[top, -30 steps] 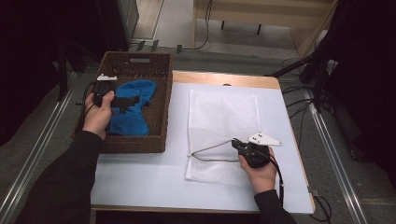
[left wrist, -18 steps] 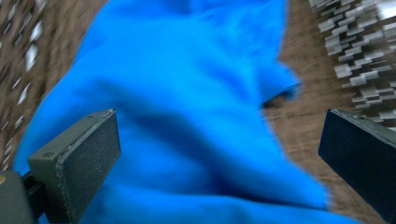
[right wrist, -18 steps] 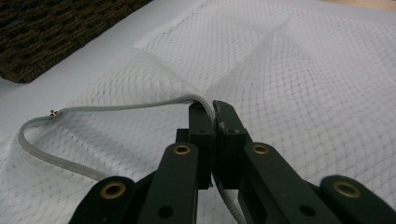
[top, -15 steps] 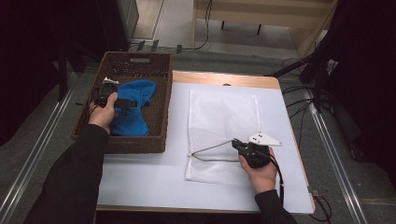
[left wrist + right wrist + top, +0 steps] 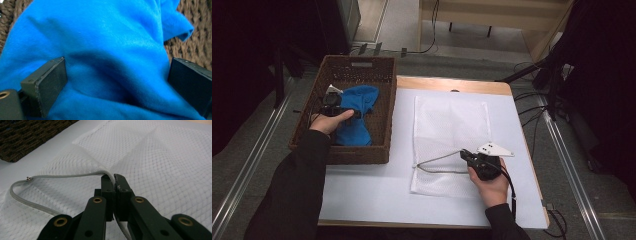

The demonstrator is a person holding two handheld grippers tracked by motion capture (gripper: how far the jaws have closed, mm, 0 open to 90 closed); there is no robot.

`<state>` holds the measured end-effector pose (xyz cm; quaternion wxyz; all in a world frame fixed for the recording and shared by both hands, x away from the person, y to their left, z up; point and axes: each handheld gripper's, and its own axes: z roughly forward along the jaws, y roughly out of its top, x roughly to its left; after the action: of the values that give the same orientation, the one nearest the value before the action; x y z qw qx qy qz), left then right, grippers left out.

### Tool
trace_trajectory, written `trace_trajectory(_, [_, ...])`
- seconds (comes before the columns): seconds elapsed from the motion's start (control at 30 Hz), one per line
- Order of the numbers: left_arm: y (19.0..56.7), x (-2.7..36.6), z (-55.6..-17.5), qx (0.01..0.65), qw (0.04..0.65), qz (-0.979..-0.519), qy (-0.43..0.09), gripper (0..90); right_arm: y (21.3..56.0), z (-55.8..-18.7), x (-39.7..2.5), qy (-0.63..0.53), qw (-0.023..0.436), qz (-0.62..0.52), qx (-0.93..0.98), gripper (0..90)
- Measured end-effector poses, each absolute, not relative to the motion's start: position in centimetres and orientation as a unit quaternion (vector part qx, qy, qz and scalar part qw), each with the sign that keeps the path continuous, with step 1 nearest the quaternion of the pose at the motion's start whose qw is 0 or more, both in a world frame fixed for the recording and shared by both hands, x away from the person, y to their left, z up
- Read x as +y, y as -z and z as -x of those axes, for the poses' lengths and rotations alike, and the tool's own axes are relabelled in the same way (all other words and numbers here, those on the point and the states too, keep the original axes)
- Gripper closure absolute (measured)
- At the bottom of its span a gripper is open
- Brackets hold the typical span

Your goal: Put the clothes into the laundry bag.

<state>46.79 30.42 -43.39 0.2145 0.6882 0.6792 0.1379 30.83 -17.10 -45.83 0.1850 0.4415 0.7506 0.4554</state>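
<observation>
Your left hand-held gripper (image 5: pixel 343 106) sits inside the brown wicker basket (image 5: pixel 382 131), which stands on the left edge of the desk (image 5: pixel 377 195). In the left gripper view its jaws stand wide apart, one on either side of a raised fold of the blue cloth (image 5: pixel 107 50), with the fabric bulging between them; neither jaw has closed on it. The cloth lies crumpled on the basket floor, toward the basket's middle, with woven wicker visible past its edges.

Your right hand-held gripper (image 5: pixel 468 156) rests low over the white mesh laundry bag (image 5: pixel 452 120), which lies flat on the white desk cover to the right of the basket. In the right gripper view its jaws are pressed together on the grey zip edge (image 5: pixel 75 175) of the bag's opening, lifting that edge off the lower layer so the mouth gapes toward the basket. The bag's far end lies flat and undisturbed.
</observation>
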Motion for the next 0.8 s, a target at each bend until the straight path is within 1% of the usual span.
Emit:
trace_trajectory(0.03, [43.4, 30.2, -46.7, 0.674, 0.203, -0.695, -0.148, 5.3, 45.8, -30.8, -17.1, -0.456, 0.185, -0.441, 0.751, 88.1])
trace_trajectory(0.17, [43.0, 29.9, -46.6, 0.659, 0.165, -0.713, -0.173, 29.9, 45.8, -30.8, -17.2, -0.457, 0.183, -0.442, 0.75, 88.2])
trace_trajectory(0.2, [42.9, 29.7, -46.5, 0.649, 0.16, -0.722, -0.177, 33.8, 45.8, -30.8, -17.2, -0.456, 0.183, -0.442, 0.75, 88.2])
trace_trajectory(0.23, [42.8, 29.5, -46.5, 0.646, 0.161, -0.726, -0.172, 39.3, 45.8, -30.8, -17.2, -0.456, 0.183, -0.442, 0.75, 88.2])
trace_trajectory(0.27, [42.8, 29.2, -46.5, 0.641, 0.161, -0.731, -0.173, 51.7, 45.8, -30.8, -17.1, -0.456, 0.184, -0.442, 0.75, 88.1])
trace_trajectory(0.3, [42.7, 29.0, -46.5, 0.632, 0.161, -0.738, -0.174, 51.7, 45.8, -30.8, -17.1, -0.456, 0.184, -0.442, 0.75, 88.1])
trace_trajectory(0.33, [42.6, 28.9, -46.4, 0.623, 0.16, -0.745, -0.174, 58.2, 45.9, -30.8, -17.1, -0.456, 0.184, -0.442, 0.75, 88.2])
trace_trajectory(0.4, [42.4, 28.8, -46.5, 0.624, 0.164, -0.745, -0.169, 70.8, 45.9, -30.8, -17.1, -0.456, 0.183, -0.443, 0.75, 88.2])
trace_trajectory(0.5, [42.0, 29.0, -46.5, 0.628, 0.18, -0.741, -0.154, 78.5, 45.8, -30.8, -17.1, -0.456, 0.183, -0.443, 0.75, 88.1])
trace_trajectory(0.63, [40.9, 29.0, -46.4, 0.622, 0.225, -0.736, -0.142, 81.7, 45.8, -30.8, -17.2, -0.457, 0.183, -0.442, 0.75, 88.2])
trace_trajectory(0.7, [40.1, 29.1, -46.2, 0.617, 0.265, -0.726, -0.147, 82.1, 45.8, -30.8, -17.2, -0.458, 0.183, -0.442, 0.749, 88.2])
trace_trajectory(0.8, [38.8, 29.0, -45.7, 0.596, 0.315, -0.716, -0.18, 82.3, 45.8, -30.8, -17.2, -0.458, 0.184, -0.44, 0.75, 88.2])
